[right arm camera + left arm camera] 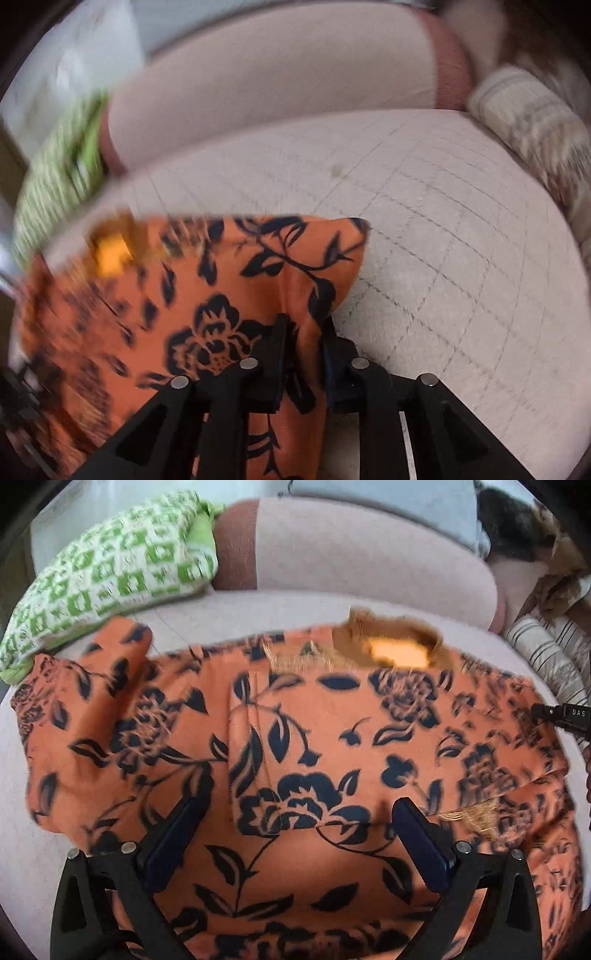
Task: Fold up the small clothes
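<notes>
Now my right gripper [303, 354] is pinching the top's [295, 738] right edge; my left gripper [295, 834] is hovering agape, over its middle.

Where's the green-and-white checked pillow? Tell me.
The green-and-white checked pillow lies at the upper left of the left wrist view, against the pale sofa backrest, just beyond the orange floral garment. The right wrist view shows it blurred at the left edge.
</notes>
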{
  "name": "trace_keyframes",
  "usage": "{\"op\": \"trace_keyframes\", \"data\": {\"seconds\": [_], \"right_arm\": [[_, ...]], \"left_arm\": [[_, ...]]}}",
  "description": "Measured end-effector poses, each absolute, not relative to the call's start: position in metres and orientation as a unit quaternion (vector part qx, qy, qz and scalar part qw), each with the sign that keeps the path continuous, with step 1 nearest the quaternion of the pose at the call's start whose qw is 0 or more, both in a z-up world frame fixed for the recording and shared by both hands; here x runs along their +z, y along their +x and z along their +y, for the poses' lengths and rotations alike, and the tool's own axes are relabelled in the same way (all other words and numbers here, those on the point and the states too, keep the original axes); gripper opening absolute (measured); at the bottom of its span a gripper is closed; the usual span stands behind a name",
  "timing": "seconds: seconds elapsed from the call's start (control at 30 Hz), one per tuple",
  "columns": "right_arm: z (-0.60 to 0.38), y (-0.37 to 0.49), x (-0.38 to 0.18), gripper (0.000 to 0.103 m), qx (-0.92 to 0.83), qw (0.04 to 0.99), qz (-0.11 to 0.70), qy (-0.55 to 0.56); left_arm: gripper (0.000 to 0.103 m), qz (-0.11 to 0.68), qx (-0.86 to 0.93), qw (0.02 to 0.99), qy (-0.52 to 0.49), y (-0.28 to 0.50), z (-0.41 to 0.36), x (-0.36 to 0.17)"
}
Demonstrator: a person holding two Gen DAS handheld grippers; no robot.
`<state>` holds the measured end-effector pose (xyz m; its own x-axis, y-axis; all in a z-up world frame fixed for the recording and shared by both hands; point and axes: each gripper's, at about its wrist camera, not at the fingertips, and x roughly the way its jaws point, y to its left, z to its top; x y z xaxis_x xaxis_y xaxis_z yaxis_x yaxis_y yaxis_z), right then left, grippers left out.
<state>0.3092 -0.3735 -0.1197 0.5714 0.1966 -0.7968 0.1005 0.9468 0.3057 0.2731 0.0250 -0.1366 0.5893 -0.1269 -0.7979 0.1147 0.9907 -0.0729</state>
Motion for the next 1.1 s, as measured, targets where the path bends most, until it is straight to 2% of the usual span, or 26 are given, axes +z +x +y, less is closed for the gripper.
{"op": "trace_keyframes", "data": {"seconds": [0.13,0.23,0.27,0.3,0.33,0.37,0.4,0.43,0.47,0.53,0.6,0.63,0.67,0.7,0.73,0.93,1.1], "right_arm": [[-0.379,0.278,-0.085,0.022,0.047,0.889,0.412,0.195],[-0.371,0.267,-0.085,0.025,0.143,0.855,0.415,0.276],[-0.369,0.268,-0.098,0.035,0.161,0.836,0.429,0.302],[-0.367,0.268,-0.108,0.054,0.151,0.831,0.440,0.307],[-0.369,0.269,-0.131,0.065,0.118,0.824,0.465,0.303],[-0.371,0.274,-0.152,0.066,0.092,0.812,0.490,0.305],[-0.384,0.271,-0.163,0.044,0.079,0.807,0.480,0.335],[-0.384,0.271,-0.163,0.036,0.079,0.807,0.480,0.335],[-0.393,0.264,-0.160,0.037,0.061,0.805,0.467,0.361],[-0.385,0.250,-0.120,0.045,0.082,0.839,0.423,0.332],[-0.378,0.244,-0.115,0.079,0.117,0.841,0.409,0.335],[-0.373,0.250,-0.128,0.081,0.103,0.840,0.433,0.310],[-0.377,0.255,-0.138,0.081,0.080,0.834,0.462,0.290],[-0.380,0.259,-0.159,0.075,0.044,0.818,0.500,0.279],[-0.382,0.252,-0.157,0.071,0.035,0.829,0.478,0.289],[-0.328,0.195,-0.100,0.072,0.058,0.912,0.358,0.190],[-0.286,0.158,-0.098,0.072,0.089,0.921,0.344,0.159]], "left_arm": [[0.103,0.393,-0.070,0.916,-0.033,0.264,0.034,-0.101],[0.103,0.404,-0.064,0.912,-0.033,0.274,0.035,-0.105],[0.103,0.421,-0.058,0.905,-0.029,0.280,0.033,-0.114],[0.103,0.446,-0.047,0.894,-0.018,0.288,0.032,-0.128],[0.103,0.479,-0.037,0.877,-0.006,0.295,0.031,-0.145],[0.103,0.493,-0.035,0.869,-0.002,0.299,0.030,-0.154],[0.103,0.479,-0.036,0.877,0.003,0.295,0.030,-0.152],[0.103,0.476,-0.039,0.879,0.006,0.293,0.030,-0.148],[0.103,0.475,-0.044,0.879,0.005,0.290,0.031,-0.143],[0.103,0.439,-0.047,0.897,-0.007,0.283,0.037,-0.129],[0.103,0.444,-0.034,0.895,-0.005,0.287,0.038,-0.133],[0.103,0.470,-0.035,0.882,-0.006,0.294,0.038,-0.143],[0.103,0.494,-0.040,0.868,-0.012,0.300,0.039,-0.153],[0.103,0.484,-0.043,0.874,-0.012,0.297,0.041,-0.151],[0.103,0.480,-0.047,0.876,-0.013,0.293,0.044,-0.146],[0.103,0.394,-0.054,0.909,-0.125,0.260,0.102,-0.088],[0.103,0.397,-0.066,0.906,-0.133,0.239,0.099,-0.085]]}}
